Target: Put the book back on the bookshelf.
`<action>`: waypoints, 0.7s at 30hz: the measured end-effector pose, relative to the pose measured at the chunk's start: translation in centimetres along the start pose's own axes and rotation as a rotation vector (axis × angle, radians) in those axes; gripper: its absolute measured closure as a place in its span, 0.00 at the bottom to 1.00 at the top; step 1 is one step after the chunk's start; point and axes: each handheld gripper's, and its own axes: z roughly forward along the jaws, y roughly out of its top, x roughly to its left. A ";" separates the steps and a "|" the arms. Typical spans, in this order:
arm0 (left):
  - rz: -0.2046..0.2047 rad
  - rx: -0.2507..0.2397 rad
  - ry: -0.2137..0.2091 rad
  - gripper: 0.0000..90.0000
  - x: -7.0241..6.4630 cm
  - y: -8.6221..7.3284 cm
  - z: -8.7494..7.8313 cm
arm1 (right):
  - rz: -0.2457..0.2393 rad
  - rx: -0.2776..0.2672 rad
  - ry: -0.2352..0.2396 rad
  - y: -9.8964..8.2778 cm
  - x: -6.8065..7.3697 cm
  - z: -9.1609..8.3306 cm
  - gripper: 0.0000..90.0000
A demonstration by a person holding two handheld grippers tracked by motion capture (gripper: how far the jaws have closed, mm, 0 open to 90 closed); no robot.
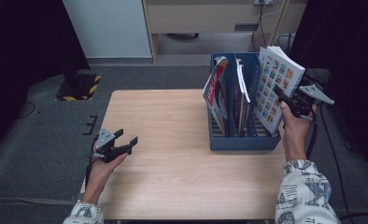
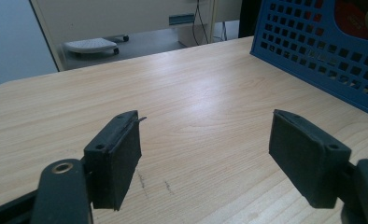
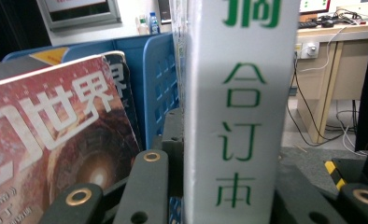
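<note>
A blue file rack (image 1: 243, 140) stands on the right side of the wooden table (image 1: 173, 154). A red-covered magazine (image 1: 217, 91) leans in its left slot and another magazine (image 1: 242, 88) stands in the middle. My right gripper (image 1: 282, 96) is shut on a white book (image 1: 278, 79) with a grid of colourful pictures, held tilted at the rack's right slot. In the right gripper view the book's white spine (image 3: 240, 93) with green characters sits between the jaws, beside the red magazine (image 3: 46, 135). My left gripper (image 1: 127, 136) rests open and empty low over the table's left side.
The rack's perforated blue wall (image 2: 322, 51) lies ahead and to the right of my left gripper (image 2: 205, 140). On the floor beyond the table's left corner stands a black base with yellow-black stripes (image 1: 79, 86). Cables run along the floor at the right.
</note>
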 end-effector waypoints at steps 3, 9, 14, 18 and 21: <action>-0.003 -0.001 0.001 0.27 0.0 0.0 -0.1 | -0.001 0.008 0.001 -0.4 0.1 0.2 0.82; -0.004 0.000 -0.001 0.27 0.0 0.0 0.0 | 0.002 0.020 0.005 -1.6 0.4 0.6 0.82; 0.000 0.001 -0.002 0.27 0.0 0.0 0.0 | -0.008 0.023 0.011 -2.1 0.6 0.8 0.82; 0.001 -0.002 0.001 0.28 0.0 0.0 0.0 | -0.019 0.030 0.007 -2.1 0.8 0.8 0.82; 0.000 -0.007 0.003 0.28 0.0 0.1 -0.1 | -0.012 0.032 0.008 -2.4 0.8 0.7 0.82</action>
